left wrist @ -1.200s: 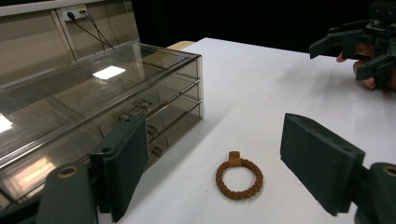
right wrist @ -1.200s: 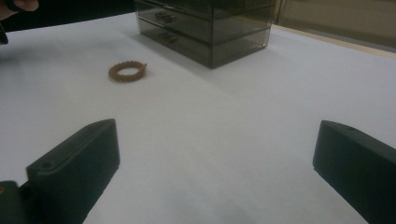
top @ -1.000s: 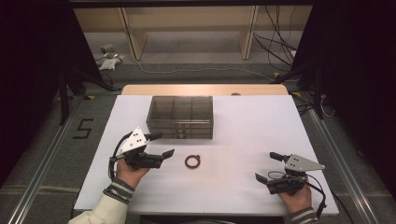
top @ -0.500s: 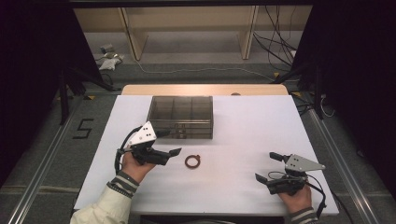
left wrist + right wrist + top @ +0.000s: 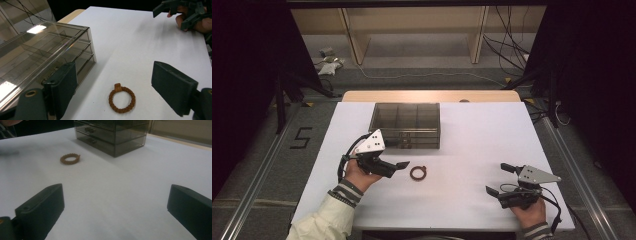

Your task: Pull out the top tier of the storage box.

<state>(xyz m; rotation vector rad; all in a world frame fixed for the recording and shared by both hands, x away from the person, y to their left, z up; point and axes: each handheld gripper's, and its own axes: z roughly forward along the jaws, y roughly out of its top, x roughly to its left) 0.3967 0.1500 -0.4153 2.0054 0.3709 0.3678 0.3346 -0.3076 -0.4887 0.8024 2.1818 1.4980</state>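
Observation:
A brown beaded ring (image 5: pixel 418 173) lies flat on the white table (image 5: pixel 472 130), in front of a smoky clear drawer box (image 5: pixel 406 125). My left gripper (image 5: pixel 400 158) is just left of the ring, open, its jaws pointing right at it. In the left gripper view the ring (image 5: pixel 122 98) lies on the table between and below the wide-apart jaws of the left gripper (image 5: pixel 113 72), untouched, with the box (image 5: pixel 45 52) beside the left jaw. My right gripper (image 5: pixel 498 179) rests open near the front right of the table, with nothing between the jaws of the right gripper (image 5: pixel 115 195).
The box (image 5: pixel 112 135) has stacked drawers with small handles facing the person. A wooden strip (image 5: pixel 432 96) borders the table's far edge. Beyond it are shelf legs and cables on the floor. The right hand with its gripper (image 5: pixel 185 12) appears far off in the left gripper view.
My left gripper has moved a little to the right and forward, closer to the ring and the box. The right gripper has stayed in place. The ring has not moved.

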